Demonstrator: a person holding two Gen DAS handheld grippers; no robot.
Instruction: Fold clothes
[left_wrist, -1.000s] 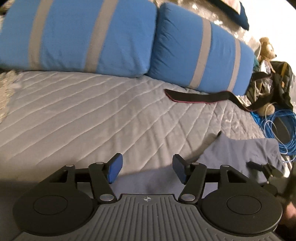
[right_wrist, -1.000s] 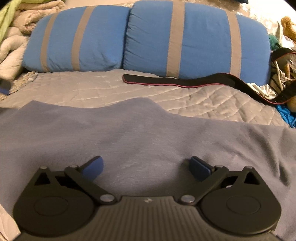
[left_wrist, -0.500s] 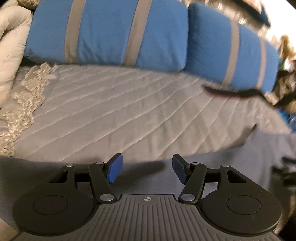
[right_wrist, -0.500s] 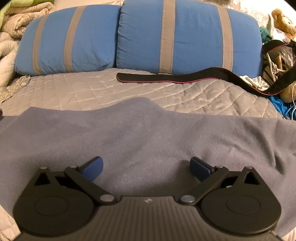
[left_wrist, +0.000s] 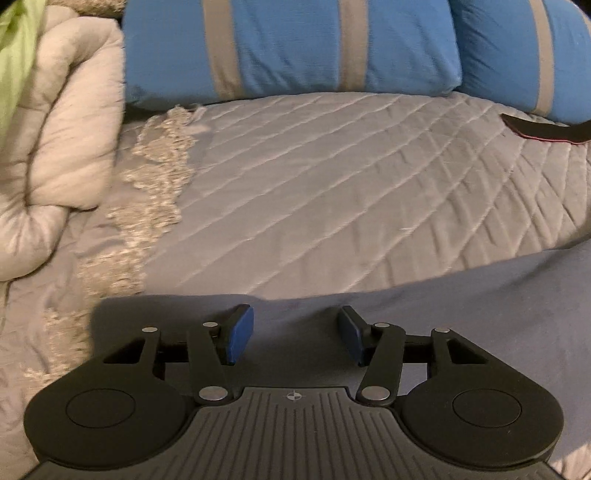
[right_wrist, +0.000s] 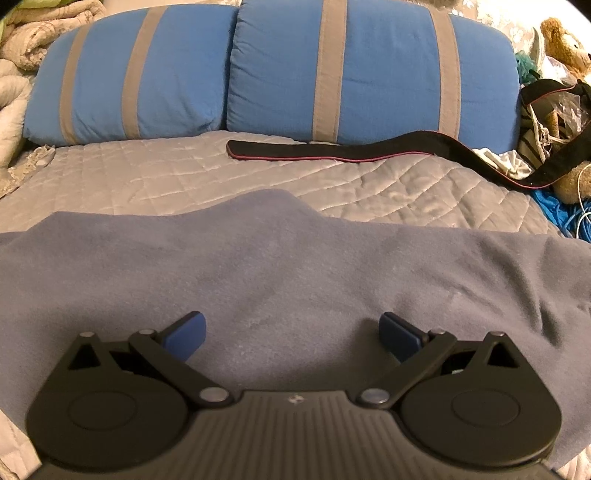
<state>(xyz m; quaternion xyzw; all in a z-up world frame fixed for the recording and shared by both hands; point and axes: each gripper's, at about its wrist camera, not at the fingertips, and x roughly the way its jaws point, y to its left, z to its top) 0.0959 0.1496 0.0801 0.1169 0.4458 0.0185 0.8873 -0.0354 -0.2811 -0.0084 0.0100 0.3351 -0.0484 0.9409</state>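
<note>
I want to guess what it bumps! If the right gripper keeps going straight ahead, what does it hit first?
Probably the grey cloth spread under the open right gripper; past it lie the quilt and blue pillows. Depth is unclear.

Both views are dim and warm, with an orange-brown cast over the quilted bedspread (left_wrist: 332, 192); the brightest patch is the washed-out upper right corner of the right wrist view, beside the teddy bear (right_wrist: 565, 44). The left wrist view is smeared by motion blur, worst on the rumpled comforter (left_wrist: 62, 147) and lace trim (left_wrist: 159, 177) at left; the left tongs (left_wrist: 295, 334) throw a dark shadow onto the grey garment (left_wrist: 480, 314). Fisheye distortion bows the blue pillows (right_wrist: 332, 70); the corners go black.
</note>
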